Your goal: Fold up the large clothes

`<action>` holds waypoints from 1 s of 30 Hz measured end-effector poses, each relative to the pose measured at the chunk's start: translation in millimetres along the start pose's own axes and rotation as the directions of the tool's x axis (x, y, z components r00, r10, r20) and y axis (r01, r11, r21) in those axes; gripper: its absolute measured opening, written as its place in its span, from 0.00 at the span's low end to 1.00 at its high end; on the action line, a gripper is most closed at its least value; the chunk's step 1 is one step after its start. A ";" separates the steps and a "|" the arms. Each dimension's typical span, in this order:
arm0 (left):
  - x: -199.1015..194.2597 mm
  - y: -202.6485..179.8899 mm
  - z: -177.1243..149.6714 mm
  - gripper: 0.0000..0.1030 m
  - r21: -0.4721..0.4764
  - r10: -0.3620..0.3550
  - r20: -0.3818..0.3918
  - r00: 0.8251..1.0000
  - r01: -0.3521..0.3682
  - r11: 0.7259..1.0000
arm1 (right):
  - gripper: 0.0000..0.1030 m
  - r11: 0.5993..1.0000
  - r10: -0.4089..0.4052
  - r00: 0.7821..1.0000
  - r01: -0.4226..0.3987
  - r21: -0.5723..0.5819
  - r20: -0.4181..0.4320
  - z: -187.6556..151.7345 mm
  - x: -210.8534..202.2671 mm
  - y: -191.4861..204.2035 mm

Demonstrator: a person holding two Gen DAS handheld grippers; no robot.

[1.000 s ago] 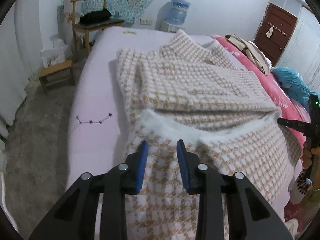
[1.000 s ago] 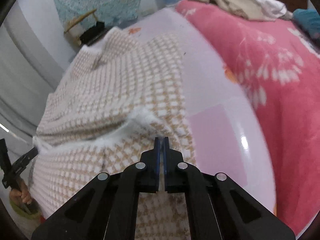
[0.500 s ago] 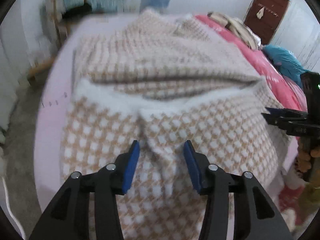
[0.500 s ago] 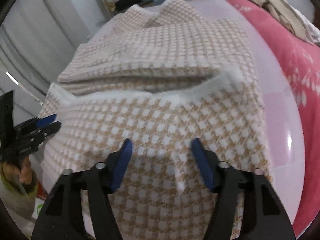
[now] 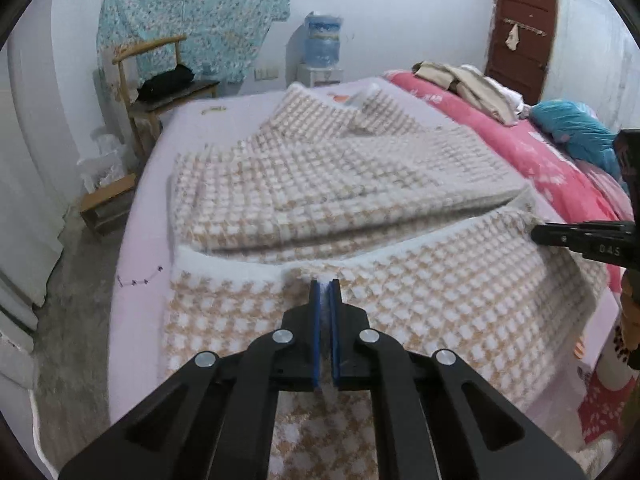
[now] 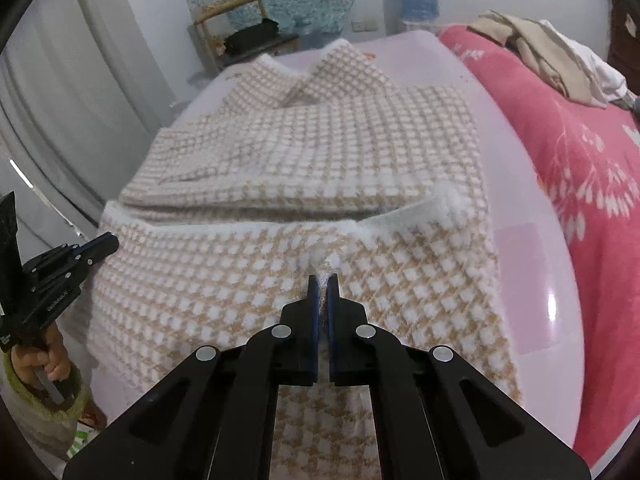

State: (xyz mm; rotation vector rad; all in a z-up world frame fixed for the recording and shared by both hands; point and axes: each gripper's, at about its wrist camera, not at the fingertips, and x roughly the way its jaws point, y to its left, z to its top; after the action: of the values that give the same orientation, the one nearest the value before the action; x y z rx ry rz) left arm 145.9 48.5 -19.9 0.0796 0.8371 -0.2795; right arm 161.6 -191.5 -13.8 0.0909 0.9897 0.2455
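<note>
A large tan-and-white houndstooth coat [image 5: 340, 184] lies on the lilac bed, collar at the far end, its near hem folded up with the white fleece lining showing along the edge. It also fills the right wrist view [image 6: 320, 152]. My left gripper [image 5: 325, 286] is shut on the near folded hem, left of the middle. My right gripper [image 6: 323, 280] is shut on the same hem further right. Each gripper shows in the other's view: the right one [image 5: 584, 236] at the right edge, the left one [image 6: 60, 272] at the left edge.
The lilac bed sheet [image 5: 148, 208] borders a pink floral quilt [image 5: 552, 168] on the right, with beige clothes [image 5: 468, 84] and a blue bag [image 5: 576, 132] on it. A wooden chair [image 5: 160, 80], a low stool [image 5: 106, 204] and a water dispenser [image 5: 322, 48] stand beyond the bed.
Half a second ago both grippers were open over the near hem. Now both have closed on it and pinch the fabric.
</note>
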 end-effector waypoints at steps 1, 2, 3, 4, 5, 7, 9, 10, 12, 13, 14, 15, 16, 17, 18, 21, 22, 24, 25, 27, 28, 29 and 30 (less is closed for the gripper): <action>7.2 0.6 -1.7 0.04 0.000 0.004 -0.014 1.000 -0.004 1.000 | 0.01 1.000 -0.021 1.000 0.021 -0.009 -0.012 -2.5 8.7 -0.2; 20.0 1.5 -5.5 0.04 -0.005 0.004 -0.057 0.998 -0.005 1.000 | 0.02 1.000 -0.021 0.999 0.020 -0.011 -0.032 -4.3 19.0 1.8; 23.7 3.3 -8.3 0.06 -0.017 -0.006 -0.076 0.997 0.005 1.000 | 0.04 1.000 -0.008 0.999 0.008 0.001 -0.048 -6.9 24.7 -0.8; 21.6 5.0 -9.9 0.07 -0.029 -0.011 -0.072 0.997 0.009 1.000 | 0.04 1.000 -0.001 0.999 0.001 0.010 -0.045 -8.0 22.8 -4.2; 16.7 7.0 -9.1 0.07 -0.040 -0.018 -0.066 0.998 0.015 0.999 | 0.07 1.000 0.009 0.999 -0.008 0.019 -0.037 -6.9 17.4 -6.9; 4.2 11.4 -6.9 0.07 -0.051 -0.035 -0.039 0.999 0.033 0.998 | 0.21 0.999 0.022 1.000 -0.022 0.046 0.009 -4.6 -0.2 -16.6; -8.2 19.1 -2.2 0.08 -0.054 -0.045 0.001 0.999 0.045 0.998 | 0.29 0.999 -0.015 0.999 0.013 0.053 0.045 -1.1 -9.8 -25.6; -9.3 20.8 -1.0 0.08 -0.054 -0.031 0.007 0.999 0.032 0.998 | 0.29 0.997 -0.054 0.997 0.050 0.060 0.059 2.2 -11.2 -33.1; -0.6 33.6 2.8 0.08 -0.080 0.029 -0.010 1.000 -0.030 0.996 | 0.29 0.993 -0.083 0.995 0.078 0.087 0.054 6.4 -4.0 -45.3; 8.5 41.8 4.1 0.08 -0.106 0.057 -0.038 0.998 -0.060 0.993 | 0.29 0.992 -0.090 0.995 0.085 0.095 0.049 7.5 1.8 -49.7; 18.8 52.2 2.7 0.08 -0.143 0.061 -0.068 0.996 -0.071 0.987 | 0.26 0.989 -0.110 0.994 0.108 0.101 0.021 7.9 15.9 -57.0; 29.9 65.4 -0.5 0.08 -0.210 0.018 -0.097 0.995 -0.039 0.977 | 0.25 0.989 -0.105 0.994 0.104 0.108 0.007 7.7 24.6 -58.3; 31.2 71.2 -2.1 0.08 -0.251 -0.013 -0.096 0.995 -0.012 0.968 | 0.25 0.989 -0.098 0.995 0.096 0.116 0.016 6.9 24.8 -60.1; 25.7 74.9 -1.3 0.08 -0.280 -0.031 -0.082 0.996 0.007 0.960 | 0.25 0.988 -0.106 0.994 0.104 0.114 0.011 8.2 20.6 -58.1; 20.0 74.5 0.0 0.08 -0.271 -0.021 -0.075 0.997 -0.001 0.962 | 0.27 0.987 -0.112 0.994 0.109 0.116 0.016 8.1 15.8 -57.2; -6.9 62.6 0.1 0.08 -0.222 -0.028 -0.026 0.999 0.022 0.975 | 0.33 0.991 -0.077 0.995 0.069 0.117 0.060 2.2 -14.1 -46.0; -21.0 53.2 -1.7 0.09 -0.189 -0.069 -0.001 0.998 0.068 0.980 | 0.39 0.994 -0.031 0.996 0.022 0.103 0.081 -2.4 -27.3 -38.2; -36.2 29.3 -6.7 0.14 -0.103 -0.130 0.014 0.991 0.131 0.986 | 0.44 0.997 0.047 0.996 -0.052 0.057 0.080 -14.8 -40.4 -20.9; -38.7 18.6 -8.8 0.16 -0.069 -0.154 0.009 0.988 0.154 0.986 | 0.44 0.997 0.069 0.995 -0.072 0.030 0.072 -18.6 -42.2 -11.7; -38.6 -15.4 -19.9 0.17 0.008 -0.210 -0.043 0.977 0.210 0.978 | 0.44 0.992 0.113 0.993 -0.110 -0.062 0.045 -31.0 -42.3 18.4; -34.1 -30.9 -26.2 0.17 0.030 -0.223 -0.066 0.973 0.225 0.974 | 0.44 0.988 0.115 0.993 -0.112 -0.104 0.027 -38.1 -37.0 31.8; -27.2 -41.4 -32.0 0.17 0.046 -0.215 -0.089 0.972 0.220 0.974 | 0.44 0.987 0.101 0.995 -0.099 -0.127 0.011 -43.1 -30.6 38.3; -19.6 -46.6 -35.6 0.17 0.054 -0.194 -0.104 0.975 0.200 0.978 | 0.44 0.987 0.068 0.998 -0.069 -0.143 -0.013 -48.5 -17.6 45.0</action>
State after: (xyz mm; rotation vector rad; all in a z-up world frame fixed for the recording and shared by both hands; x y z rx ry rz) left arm 94.9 14.2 -27.4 0.0705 0.9354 -0.4929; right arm 104.4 -154.0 -17.6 -0.0076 0.9752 0.3793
